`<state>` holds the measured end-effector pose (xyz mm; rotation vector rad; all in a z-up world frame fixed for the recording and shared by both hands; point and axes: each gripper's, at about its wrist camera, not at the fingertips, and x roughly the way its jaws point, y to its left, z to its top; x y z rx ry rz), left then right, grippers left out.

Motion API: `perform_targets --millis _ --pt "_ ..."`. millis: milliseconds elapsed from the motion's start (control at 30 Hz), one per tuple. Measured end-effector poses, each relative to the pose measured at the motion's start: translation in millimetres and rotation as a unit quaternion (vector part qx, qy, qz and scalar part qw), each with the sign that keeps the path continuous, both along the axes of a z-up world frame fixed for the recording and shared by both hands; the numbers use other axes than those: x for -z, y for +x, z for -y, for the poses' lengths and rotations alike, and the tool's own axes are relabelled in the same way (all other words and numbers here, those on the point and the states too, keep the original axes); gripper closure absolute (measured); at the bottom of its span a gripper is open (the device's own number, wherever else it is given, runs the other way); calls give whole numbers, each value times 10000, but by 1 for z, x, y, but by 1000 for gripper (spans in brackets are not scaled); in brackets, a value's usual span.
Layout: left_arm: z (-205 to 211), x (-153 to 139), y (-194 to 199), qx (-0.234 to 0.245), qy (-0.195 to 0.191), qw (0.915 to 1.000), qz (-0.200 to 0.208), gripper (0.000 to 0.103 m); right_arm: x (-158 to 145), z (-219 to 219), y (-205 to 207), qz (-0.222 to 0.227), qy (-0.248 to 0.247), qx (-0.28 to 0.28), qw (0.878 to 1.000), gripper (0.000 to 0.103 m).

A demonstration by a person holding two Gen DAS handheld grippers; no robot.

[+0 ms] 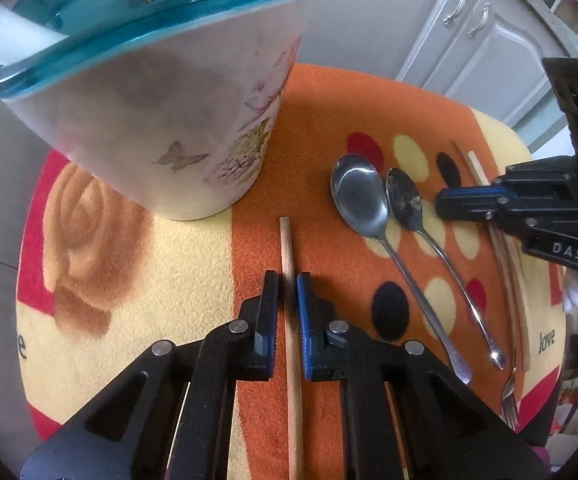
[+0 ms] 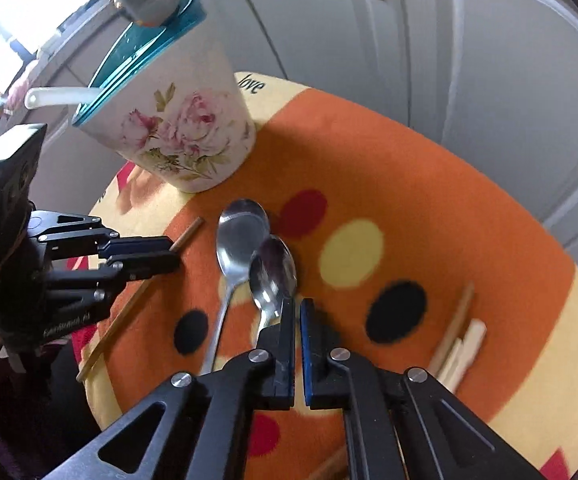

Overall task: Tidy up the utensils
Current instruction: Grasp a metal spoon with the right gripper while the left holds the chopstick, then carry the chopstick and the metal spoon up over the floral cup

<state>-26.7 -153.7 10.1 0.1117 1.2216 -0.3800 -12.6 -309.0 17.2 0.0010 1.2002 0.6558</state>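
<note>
Barely started: left tool (image 1: 287, 284) pinching a chopstick (image 1: 289, 256), right tool (image 2: 296, 308) pressed together, spoons (image 1: 359, 196) not yet in the cup (image 1: 161, 120).

soft, even daylight, brightest at the blown-out window (image 2: 5, 36). strong fisheye bending and dark corners. slight motion blur in the right view.

Round orange mat (image 1: 329, 96): floral holder (image 1: 161, 128), 2 spoons (image 1: 359, 196), chopstick (image 1: 289, 256), fork (image 1: 509, 396).
</note>
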Motion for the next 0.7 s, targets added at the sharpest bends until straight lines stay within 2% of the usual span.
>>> perform_targets --millis 100,133,233,300,500,567,700 --pt "-2 0 4 -56 -77 9999 -62 95 -9 0 -1 335 170 -155 9992 99" --pt "-2 0 3 -54 -88 9999 -74 95 -11 0 1 332 188 -199 9991 98" --pt "-7 -1 5 -55 -118 9998 -118 95 -7 -12 13 264 92 -451 9986 87" --pt "-13 -1 9 -27 -141 9998 -146 95 -1 -17 19 241 5 -632 9977 86" --pt "-19 -1 14 -38 -298 9993 -216 95 8 -38 26 148 108 -1173 9929 87" --pt "-19 -1 17 -35 -267 9994 -206 95 8 -39 29 106 183 -1157 9931 97" --pt "-9 -3 12 87 -14 10000 -42 95 4 -29 26 88 297 -891 9955 100"
